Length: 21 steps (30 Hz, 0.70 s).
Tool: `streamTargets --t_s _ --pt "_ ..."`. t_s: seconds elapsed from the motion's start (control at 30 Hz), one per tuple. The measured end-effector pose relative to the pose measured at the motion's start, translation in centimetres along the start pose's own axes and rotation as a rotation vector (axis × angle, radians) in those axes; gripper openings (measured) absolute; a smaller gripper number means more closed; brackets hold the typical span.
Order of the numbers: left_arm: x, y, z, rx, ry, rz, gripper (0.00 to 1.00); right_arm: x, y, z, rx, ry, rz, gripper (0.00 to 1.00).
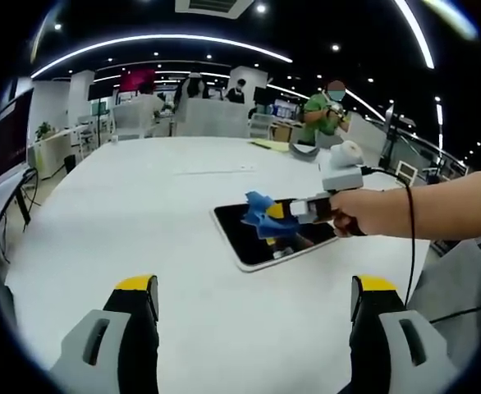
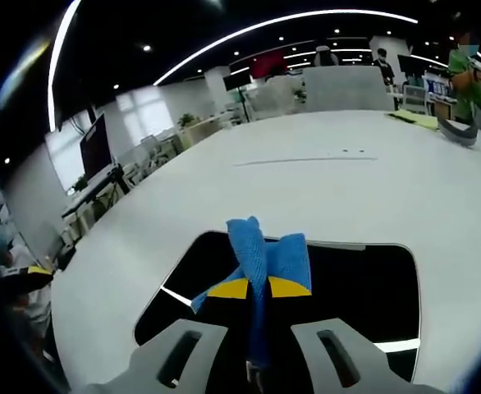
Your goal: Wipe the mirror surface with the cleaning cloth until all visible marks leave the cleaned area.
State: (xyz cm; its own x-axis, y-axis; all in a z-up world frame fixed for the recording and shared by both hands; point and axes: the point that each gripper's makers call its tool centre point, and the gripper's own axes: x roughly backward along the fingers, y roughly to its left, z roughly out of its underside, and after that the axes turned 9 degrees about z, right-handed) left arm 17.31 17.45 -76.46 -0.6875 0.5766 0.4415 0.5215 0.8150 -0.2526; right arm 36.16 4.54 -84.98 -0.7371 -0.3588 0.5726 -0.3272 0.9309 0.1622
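A dark rectangular mirror (image 1: 261,238) with a pale rim lies flat on the white table (image 1: 142,213). A hand holds my right gripper (image 1: 275,212) over it from the right, shut on a blue cleaning cloth (image 1: 261,215) that touches the glass. In the right gripper view the cloth (image 2: 265,258) is pinched between the yellow-tipped fingers of the right gripper (image 2: 249,288), above the mirror (image 2: 364,287). My left gripper (image 1: 254,286) stands open near the table's front, short of the mirror, with nothing between its fingers.
The white table (image 2: 331,180) stretches far behind the mirror. A grey object (image 1: 304,151) and a yellow sheet (image 1: 269,145) lie at its far edge. A cable (image 1: 409,238) hangs from the right gripper. People stand among desks and chairs in the background.
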Motion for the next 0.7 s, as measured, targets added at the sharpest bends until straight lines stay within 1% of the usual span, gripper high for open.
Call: streamTargets --t_s 0.3,0.7 --pt "0.10 0.04 0.13 0.002 0.003 -0.003 0.98 0.36 0.15 0.02 -0.007 -0.001 0.005 0.02" --pt "0.11 0.13 0.08 0.004 -0.001 -0.002 0.98 0.19 0.14 -0.03 -0.029 0.005 0.011 0.03"
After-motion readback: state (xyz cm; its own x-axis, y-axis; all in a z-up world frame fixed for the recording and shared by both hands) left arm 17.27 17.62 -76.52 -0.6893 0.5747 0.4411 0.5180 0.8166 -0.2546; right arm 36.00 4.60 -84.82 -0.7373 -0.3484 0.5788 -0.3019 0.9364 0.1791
